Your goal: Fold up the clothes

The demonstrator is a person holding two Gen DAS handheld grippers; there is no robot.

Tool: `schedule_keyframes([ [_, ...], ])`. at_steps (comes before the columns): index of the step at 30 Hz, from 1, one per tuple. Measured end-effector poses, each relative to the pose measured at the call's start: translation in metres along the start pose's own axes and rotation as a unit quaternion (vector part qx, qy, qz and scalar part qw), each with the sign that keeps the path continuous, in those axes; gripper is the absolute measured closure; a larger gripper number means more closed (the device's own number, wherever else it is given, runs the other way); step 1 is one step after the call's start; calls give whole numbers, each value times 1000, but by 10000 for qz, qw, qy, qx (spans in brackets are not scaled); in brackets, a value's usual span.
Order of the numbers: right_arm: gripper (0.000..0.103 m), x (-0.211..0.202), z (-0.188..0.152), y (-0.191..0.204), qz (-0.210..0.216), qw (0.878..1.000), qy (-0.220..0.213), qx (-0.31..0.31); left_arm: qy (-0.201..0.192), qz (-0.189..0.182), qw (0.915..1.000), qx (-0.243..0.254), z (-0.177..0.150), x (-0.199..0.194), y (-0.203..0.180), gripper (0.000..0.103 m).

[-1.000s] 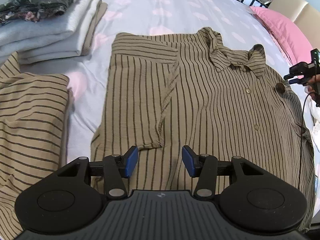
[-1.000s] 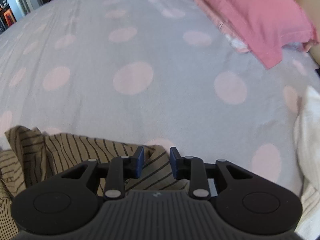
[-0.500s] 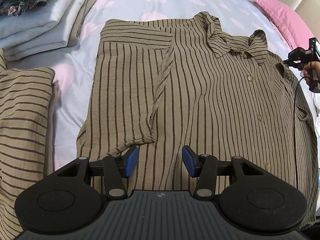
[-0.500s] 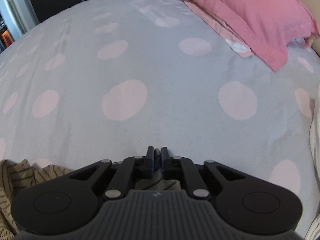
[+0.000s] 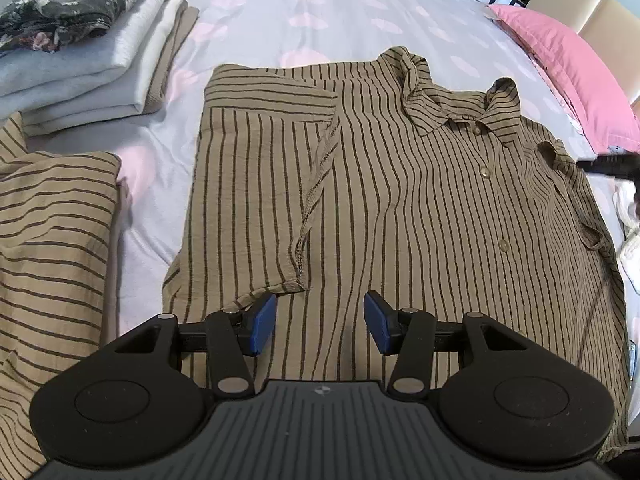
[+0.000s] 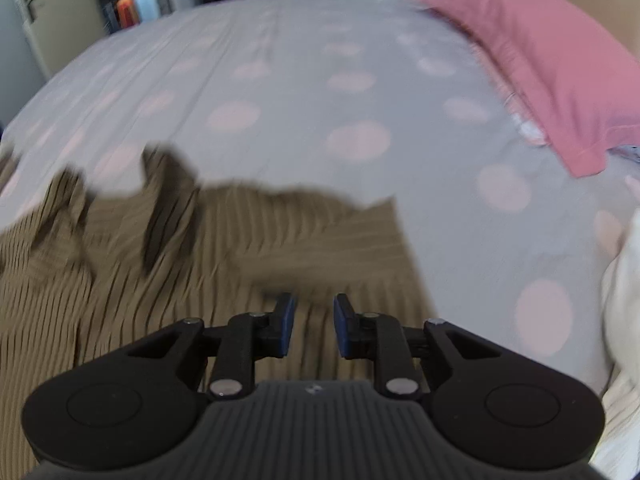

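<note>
Blue-padded and spread wide, the left gripper (image 5: 320, 322) hovers low over the hem end of the striped shirt (image 5: 420, 208), gripping nothing; its fingers (image 5: 262, 322) sit just short of the cuff of the left sleeve (image 5: 272, 168), which is folded in over the shirt front, probably so that side makes a straight edge for the next fold; the shirt itself lies flat, buttoned side up, across the spotted bedsheet (image 5: 340, 12), collar (image 5: 456, 104) at the far end.

In the blurred right-wrist view the right gripper (image 6: 314, 330) hangs over the shirt's other shoulder, fingers a little apart with no cloth between them; that side looks rumpled and not yet squared, so I judge the fold is partway, 1 side in and the other still loose.

Close on the left lies another striped garment (image 5: 52, 240), near enough to crowd a wide sweep; beyond it a stack of folded clothes (image 5: 80, 52) sits well clear; a pale cloth (image 6: 624, 280) lies right of the shirt, and farther off the pink pillow (image 5: 572, 80) borders the bed's head end; nothing rests on the shirt itself.
</note>
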State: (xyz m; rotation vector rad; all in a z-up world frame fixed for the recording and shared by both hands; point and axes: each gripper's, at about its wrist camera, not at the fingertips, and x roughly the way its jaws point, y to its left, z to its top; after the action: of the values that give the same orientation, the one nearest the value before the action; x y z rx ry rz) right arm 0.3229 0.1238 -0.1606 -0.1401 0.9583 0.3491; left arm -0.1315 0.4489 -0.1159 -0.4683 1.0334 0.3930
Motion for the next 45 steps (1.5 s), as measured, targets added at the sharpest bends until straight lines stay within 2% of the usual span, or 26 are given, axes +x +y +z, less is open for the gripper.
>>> schedule_keyframes([
  [3, 79, 7, -19, 9, 18, 9997, 167, -198, -58, 38, 10000, -5, -1, -4, 1, 57],
  [9, 80, 25, -33, -3, 17, 9994, 283, 174, -123, -32, 9999, 27, -1, -10, -1, 57],
  [12, 98, 24, -32, -3, 31, 9993, 294, 206, -139, -76, 9998, 70, -1, -11, -4, 57],
  [20, 100, -6, -23, 2, 520, 9973, 147, 505, -240, -87, 9997, 64, -2, -18, -3, 57],
  [24, 99, 2, -25, 13, 556, 9968, 266, 504, -259, -59, 9996, 71, -2, -19, -4, 57],
  [27, 92, 17, -31, 15, 483, 9957, 463, 638, -305, -49, 9995, 56, 0, -21, -4, 57],
  [29, 91, 14, -35, 13, 433, 9957, 441, 695, -354, -32, 9994, 56, 2, -23, -5, 57],
  [30, 86, 11, -36, 12, 439, 9954, 420, 735, -377, -35, 9993, 51, 3, -24, -6, 57],
  [31, 78, 6, -38, 11, 451, 9953, 393, 762, -398, -45, 9992, 46, 4, -26, -7, 57],
  [32, 76, -4, -40, 10, 479, 9953, 362, 761, -418, -64, 9991, 51, 5, -27, -8, 57],
  [37, 75, -57, -63, 3, 719, 9951, 284, 623, -495, -157, 9984, 209, 4, -34, -18, 57],
  [40, 75, -82, -85, -7, 562, 9965, 270, 560, -537, -189, 9979, 294, 1, -39, -24, 57],
  [42, 75, -92, -103, -17, 378, 9964, 368, 669, -573, -200, 9976, 324, -1, -44, -28, 57],
  [45, 75, -106, -133, -29, 321, 9944, 532, 851, -617, -227, 9971, 383, -8, -52, -33, 57],
])
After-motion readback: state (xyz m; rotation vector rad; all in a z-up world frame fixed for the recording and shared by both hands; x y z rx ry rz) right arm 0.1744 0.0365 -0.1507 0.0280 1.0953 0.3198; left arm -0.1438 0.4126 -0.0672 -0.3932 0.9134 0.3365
